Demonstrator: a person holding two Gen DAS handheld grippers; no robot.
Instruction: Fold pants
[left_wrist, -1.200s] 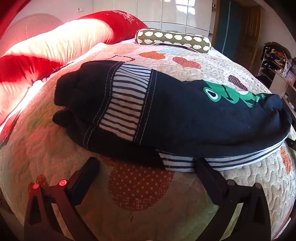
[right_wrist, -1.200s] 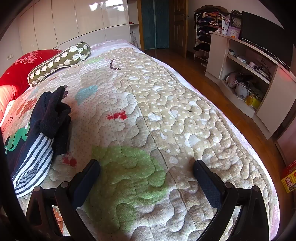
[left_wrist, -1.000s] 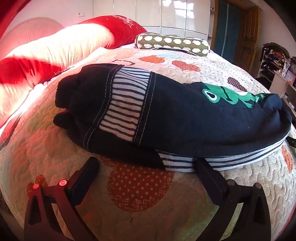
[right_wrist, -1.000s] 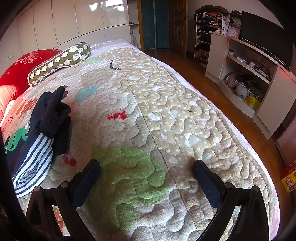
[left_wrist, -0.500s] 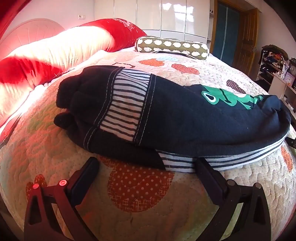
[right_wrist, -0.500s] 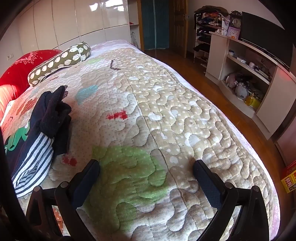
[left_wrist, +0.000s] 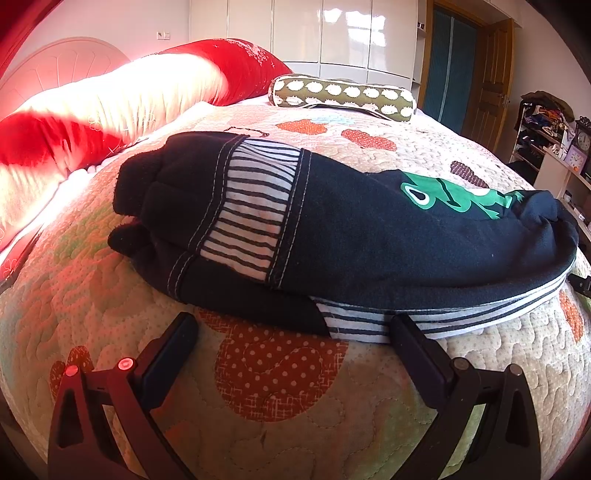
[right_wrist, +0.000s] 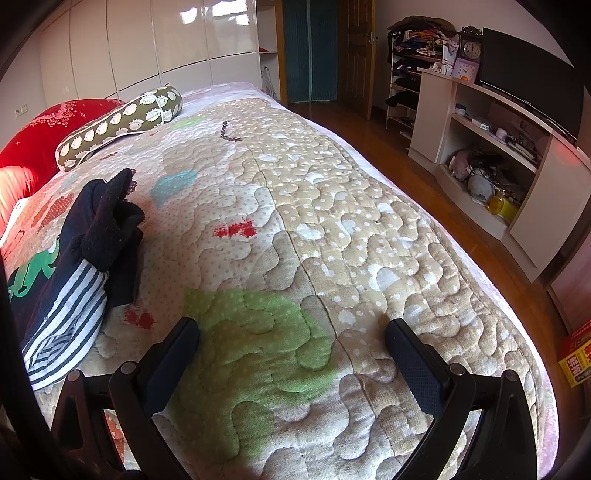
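Observation:
Dark navy pants (left_wrist: 369, 243) with white striped panels and a green frog print lie folded in a bundle on the quilted bedspread (left_wrist: 280, 406). My left gripper (left_wrist: 291, 332) is open and empty, just in front of the bundle's near edge; its right fingertip (left_wrist: 402, 325) is at the striped hem. In the right wrist view the pants (right_wrist: 85, 251) lie at the left. My right gripper (right_wrist: 291, 332) is open and empty, low over the bare quilt (right_wrist: 332, 240), to the right of the pants.
A red and white duvet roll (left_wrist: 110, 99) lies along the far left. A green patterned bolster (left_wrist: 343, 96) lies at the head of the bed. The bed's right edge drops to a wooden floor (right_wrist: 461, 229), with a TV unit (right_wrist: 498, 147) beyond.
The left wrist view has shifted slightly, dipping a little lower toward the pants. The pants and the right gripper have not moved.

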